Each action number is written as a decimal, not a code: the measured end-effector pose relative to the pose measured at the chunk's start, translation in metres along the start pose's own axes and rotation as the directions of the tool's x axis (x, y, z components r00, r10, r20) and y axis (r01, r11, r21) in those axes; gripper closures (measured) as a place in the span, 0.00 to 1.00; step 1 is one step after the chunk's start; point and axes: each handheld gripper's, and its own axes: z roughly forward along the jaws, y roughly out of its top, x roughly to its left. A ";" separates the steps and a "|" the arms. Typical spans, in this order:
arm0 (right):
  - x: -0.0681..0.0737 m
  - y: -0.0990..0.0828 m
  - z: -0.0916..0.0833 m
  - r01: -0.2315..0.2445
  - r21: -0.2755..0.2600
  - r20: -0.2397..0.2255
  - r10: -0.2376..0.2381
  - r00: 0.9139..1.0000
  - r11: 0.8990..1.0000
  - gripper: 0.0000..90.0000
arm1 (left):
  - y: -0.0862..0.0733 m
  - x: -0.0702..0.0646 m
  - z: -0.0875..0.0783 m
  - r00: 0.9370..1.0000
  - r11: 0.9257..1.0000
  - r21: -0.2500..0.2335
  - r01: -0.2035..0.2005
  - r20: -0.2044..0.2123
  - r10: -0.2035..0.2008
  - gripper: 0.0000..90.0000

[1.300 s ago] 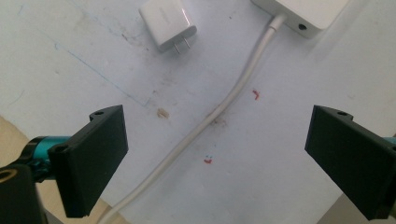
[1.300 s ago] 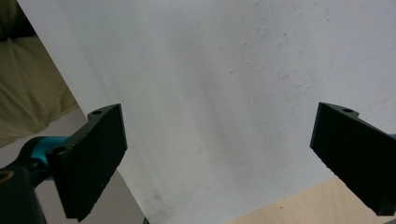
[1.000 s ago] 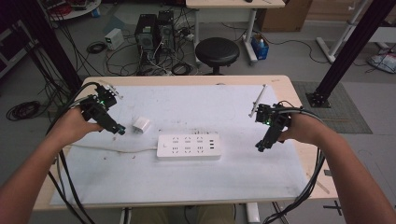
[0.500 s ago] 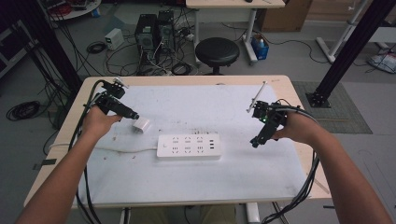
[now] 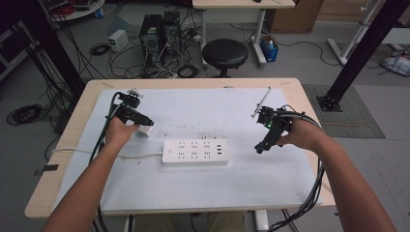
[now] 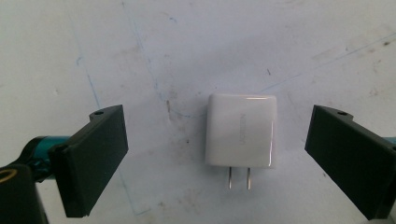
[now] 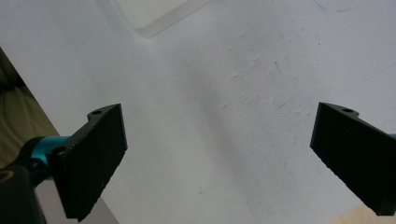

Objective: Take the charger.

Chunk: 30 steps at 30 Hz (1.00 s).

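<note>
Plastic, smooth and glossy white, makes up the charger (image 6: 241,130), a rounded square block with two thin metal prongs at one end. It lies flat on the table's white mat (image 5: 203,193), which is matte and marked with faint scuffs and blue pen lines. The left gripper (image 6: 217,154) hangs over it with its flat black jaws wide apart, one on each side of the charger, neither touching it. In the high view the charger (image 5: 145,130) sits near the mat's left part, just beside the left gripper (image 5: 145,123).

Near the charger, toward the middle, lies a white power strip (image 5: 195,152), long and flat with rounded corners and rows of sockets; its cord (image 5: 77,151) runs off to the left. The right gripper (image 5: 261,148) is well apart, beyond the strip's right end, its ridged black jaws spread wide over bare mat (image 7: 224,116). Nothing lies between the left jaws and the charger.
</note>
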 end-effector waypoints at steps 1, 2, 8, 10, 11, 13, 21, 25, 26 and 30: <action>-0.001 0.000 0.001 0.001 -0.002 -0.005 -0.001 1.000 1.000 0.03 | -0.002 -0.003 0.007 1.000 1.000 0.009 -0.002 -0.008 0.002 0.06; -0.001 0.000 0.002 -0.001 -0.004 -0.005 0.001 1.000 1.000 0.03 | -0.003 -0.005 0.011 1.000 1.000 0.014 -0.008 -0.013 0.008 0.06; -0.004 0.000 0.003 -0.002 -0.009 -0.008 0.002 1.000 1.000 0.03 | -0.009 -0.011 0.025 1.000 1.000 0.021 0.004 -0.021 -0.004 0.06; -0.003 0.000 0.003 -0.009 -0.010 -0.009 0.009 1.000 1.000 0.03 | -0.011 -0.012 0.031 1.000 0.999 0.030 0.011 -0.021 -0.010 0.06; -0.003 -0.001 0.003 -0.008 -0.010 -0.010 0.008 1.000 1.000 0.03 | -0.012 -0.012 0.033 1.000 0.999 0.033 0.013 -0.018 -0.012 0.07; -0.004 -0.001 0.002 -0.006 -0.011 -0.009 0.006 1.000 1.000 0.03 | -0.014 -0.013 0.035 1.000 1.000 0.021 0.015 -0.011 -0.014 0.11; -0.004 -0.004 0.003 -0.011 -0.017 -0.016 0.010 1.000 1.000 0.03 | -0.019 -0.008 0.036 0.999 1.000 0.008 0.026 0.039 -0.026 0.30; -0.004 -0.005 0.005 -0.016 -0.016 -0.019 0.016 1.000 1.000 0.03 | -0.021 -0.011 0.034 0.998 1.000 -0.016 0.002 0.058 -0.001 0.47; -0.004 -0.005 0.005 -0.019 -0.018 -0.019 0.018 1.000 1.000 0.03 | -0.021 -0.011 0.034 0.998 1.000 -0.018 0.000 0.058 0.001 0.47; -0.004 -0.006 0.005 -0.023 -0.018 -0.017 0.023 1.000 1.000 0.03 | -0.021 -0.011 0.031 0.999 0.999 -0.039 -0.025 0.047 0.027 0.47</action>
